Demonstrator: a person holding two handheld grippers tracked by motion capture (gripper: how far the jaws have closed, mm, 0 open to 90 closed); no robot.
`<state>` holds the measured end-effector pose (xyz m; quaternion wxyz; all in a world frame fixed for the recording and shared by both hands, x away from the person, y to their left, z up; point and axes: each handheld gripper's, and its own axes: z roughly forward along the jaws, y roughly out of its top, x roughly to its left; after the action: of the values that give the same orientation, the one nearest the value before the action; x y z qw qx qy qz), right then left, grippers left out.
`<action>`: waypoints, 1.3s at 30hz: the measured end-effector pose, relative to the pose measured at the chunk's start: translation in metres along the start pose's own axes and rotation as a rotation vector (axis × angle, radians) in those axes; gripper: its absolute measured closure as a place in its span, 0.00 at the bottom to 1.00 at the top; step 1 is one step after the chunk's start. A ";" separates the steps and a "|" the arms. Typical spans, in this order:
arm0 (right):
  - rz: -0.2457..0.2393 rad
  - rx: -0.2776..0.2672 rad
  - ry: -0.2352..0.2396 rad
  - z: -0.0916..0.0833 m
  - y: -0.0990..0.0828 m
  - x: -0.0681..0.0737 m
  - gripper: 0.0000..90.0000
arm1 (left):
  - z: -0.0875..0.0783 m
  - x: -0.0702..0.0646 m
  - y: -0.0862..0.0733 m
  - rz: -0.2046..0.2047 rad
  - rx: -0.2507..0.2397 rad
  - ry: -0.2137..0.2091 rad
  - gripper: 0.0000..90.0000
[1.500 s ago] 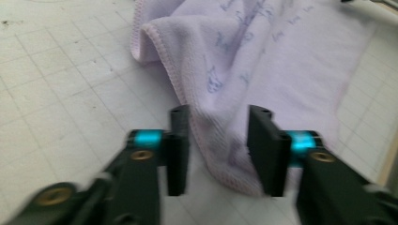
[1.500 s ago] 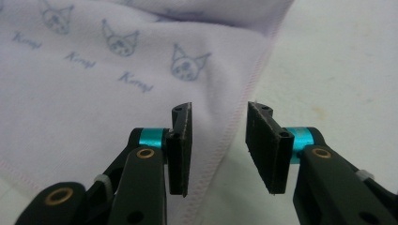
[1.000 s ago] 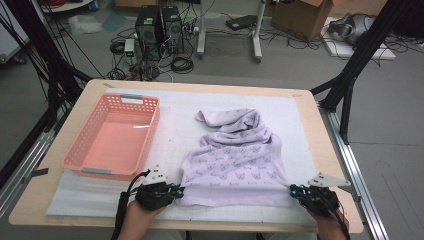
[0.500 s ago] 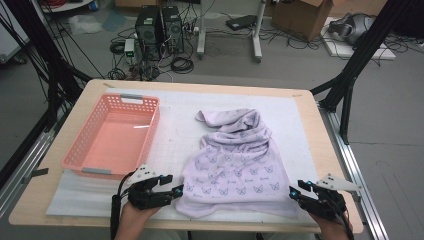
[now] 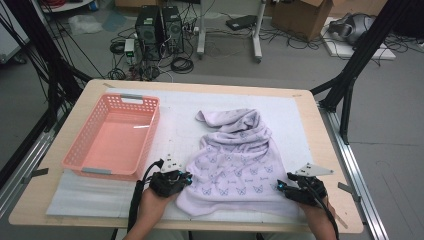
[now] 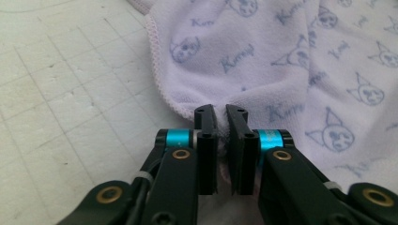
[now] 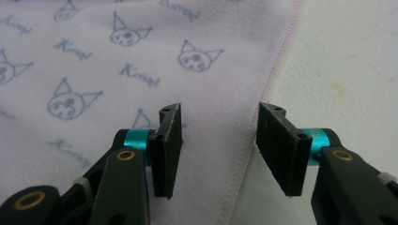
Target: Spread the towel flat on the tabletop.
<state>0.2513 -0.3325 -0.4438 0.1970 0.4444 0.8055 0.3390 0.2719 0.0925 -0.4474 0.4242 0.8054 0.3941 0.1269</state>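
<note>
Room: grey floor, computer towers (image 5: 160,25), tangled cables. Table (image 5: 325,150): wood, white gridded mat (image 5: 100,192). Basket (image 5: 112,136): pink, left on the mat. Towel (image 5: 235,165): lilac, cat-face print, near half flat, far end bunched, at mat centre. Left gripper (image 6: 221,123): just closed, pinching towel's edge. Right gripper (image 7: 219,123): jaws apart, just widened, straddling the pink-stitched hem without pressing.

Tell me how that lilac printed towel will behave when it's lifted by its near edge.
The towel already lies rumpled and folded, so it will likely droop, not hold shape. The left claw pinches a bunched fold, suggesting thin, soft cloth. Probably light, and unlikely to slip.
</note>
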 end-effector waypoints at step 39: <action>0.085 -0.084 0.006 -0.032 -0.030 0.004 0.61 | -0.042 -0.015 -0.038 -0.116 -0.043 -0.073 0.59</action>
<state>0.2119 -0.3519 -0.4435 0.1986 0.4684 0.7716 0.3819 0.2198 0.1187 -0.4496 0.4622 0.7759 0.4216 0.0813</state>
